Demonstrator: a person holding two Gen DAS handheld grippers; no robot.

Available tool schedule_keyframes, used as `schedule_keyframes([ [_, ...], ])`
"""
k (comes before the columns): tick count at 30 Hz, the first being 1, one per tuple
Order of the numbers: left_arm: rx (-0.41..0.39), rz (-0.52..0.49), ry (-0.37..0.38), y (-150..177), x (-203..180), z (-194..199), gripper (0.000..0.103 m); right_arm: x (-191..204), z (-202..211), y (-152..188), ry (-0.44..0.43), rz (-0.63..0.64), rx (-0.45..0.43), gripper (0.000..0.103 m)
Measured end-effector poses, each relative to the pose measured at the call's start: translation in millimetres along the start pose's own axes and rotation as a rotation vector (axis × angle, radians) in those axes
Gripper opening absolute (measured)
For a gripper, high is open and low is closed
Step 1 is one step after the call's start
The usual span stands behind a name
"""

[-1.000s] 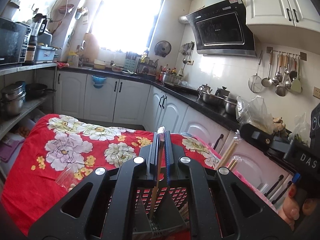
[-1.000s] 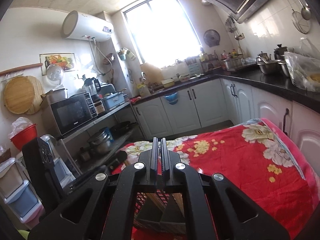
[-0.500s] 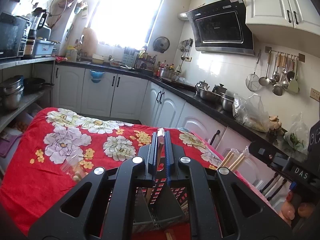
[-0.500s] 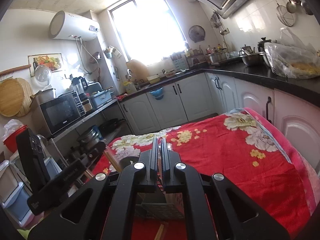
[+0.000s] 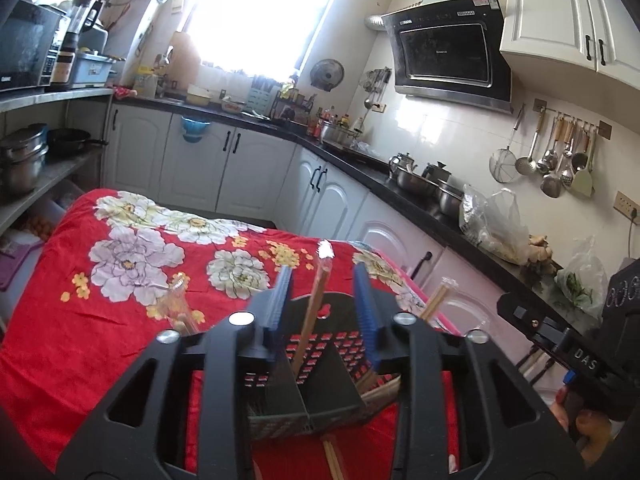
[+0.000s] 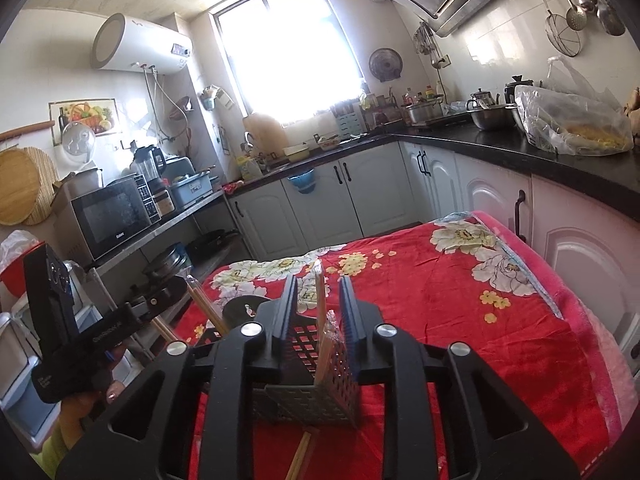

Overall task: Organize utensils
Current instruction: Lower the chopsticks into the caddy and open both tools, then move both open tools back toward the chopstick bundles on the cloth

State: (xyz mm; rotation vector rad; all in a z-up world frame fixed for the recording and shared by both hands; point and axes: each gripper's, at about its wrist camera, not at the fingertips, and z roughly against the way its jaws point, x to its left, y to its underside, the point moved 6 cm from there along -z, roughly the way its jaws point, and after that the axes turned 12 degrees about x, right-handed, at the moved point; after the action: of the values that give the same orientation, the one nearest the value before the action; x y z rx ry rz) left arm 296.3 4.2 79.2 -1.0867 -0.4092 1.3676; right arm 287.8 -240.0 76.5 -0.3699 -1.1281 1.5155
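Now | wrapped chopsticks (image 5: 316, 300) stand upright in the black grid holder (image 5: 320, 364) on the red floral surface (image 5: 100, 320) | loose chopsticks (image 6: 300, 456) lie before holder | left gripper (image 5: 323, 300) jaws opening, chopstick between, untouched | right gripper (image 6: 318, 304) jaws opening around another wrapped pair (image 6: 320, 300).

Chopsticks (image 5: 310, 320) stand in the holder (image 5: 304, 384) on the cloth (image 5: 80, 320) — counter (image 5: 400, 184) behind.
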Motion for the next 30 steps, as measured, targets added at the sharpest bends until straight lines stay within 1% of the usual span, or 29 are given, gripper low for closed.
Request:
schedule_keyframes([
  [1, 0.004, -0.002, 0.003, 1, -1, 2, 0.032, 0, 1, 0, 0.003, -0.001, 0.0, 0.028],
  [4, 0.011, 0.001, 0.011, 2, -2, 6, 0.037, 0, 4, 2, 0.013, 0.004, -0.001, 0.032],
  [5, 0.013, 0.001, 0.015, 2, -3, 8, 0.041, 0, 5, 2, 0.018, 0.005, -0.001, 0.035],
  [6, 0.013, 0.002, 0.02, 2, -4, 9, 0.047, 0, 6, 3, 0.02, 0.007, 0.002, 0.036],
  [8, 0.009, 0.003, 0.032, 3, -5, 14, 0.054, -1, 8, 5, 0.022, 0.007, 0.006, 0.042],
  [10, 0.007, 0.007, 0.038, 3, -5, 18, 0.06, -1, 11, 7, 0.024, 0.007, 0.008, 0.043],
  [12, 0.008, 0.011, 0.044, 5, -4, 22, 0.069, -1, 13, 8, 0.024, 0.009, 0.012, 0.045],
  [13, 0.012, 0.017, 0.051, 6, -4, 24, 0.071, -1, 15, 9, 0.026, 0.011, 0.011, 0.047],
  [15, 0.017, 0.024, 0.063, 8, -4, 28, 0.08, 0, 19, 11, 0.028, 0.013, 0.009, 0.051],
  [16, 0.017, 0.025, 0.064, 8, -4, 30, 0.082, 0, 21, 12, 0.029, 0.014, 0.009, 0.052],
  [18, 0.014, 0.022, 0.058, 10, -5, 35, 0.091, 0, 23, 15, 0.026, 0.014, 0.012, 0.056],
  [19, 0.01, 0.021, 0.058, 11, -5, 38, 0.092, 1, 25, 16, 0.025, 0.017, 0.013, 0.057],
  [25, 0.005, 0.019, 0.057, 14, -6, 50, 0.092, 3, 34, 23, 0.024, 0.024, 0.009, 0.062],
  [30, -0.003, 0.036, 0.05, 22, -2, 60, 0.092, 6, 42, 27, 0.022, 0.037, 0.009, 0.063],
])
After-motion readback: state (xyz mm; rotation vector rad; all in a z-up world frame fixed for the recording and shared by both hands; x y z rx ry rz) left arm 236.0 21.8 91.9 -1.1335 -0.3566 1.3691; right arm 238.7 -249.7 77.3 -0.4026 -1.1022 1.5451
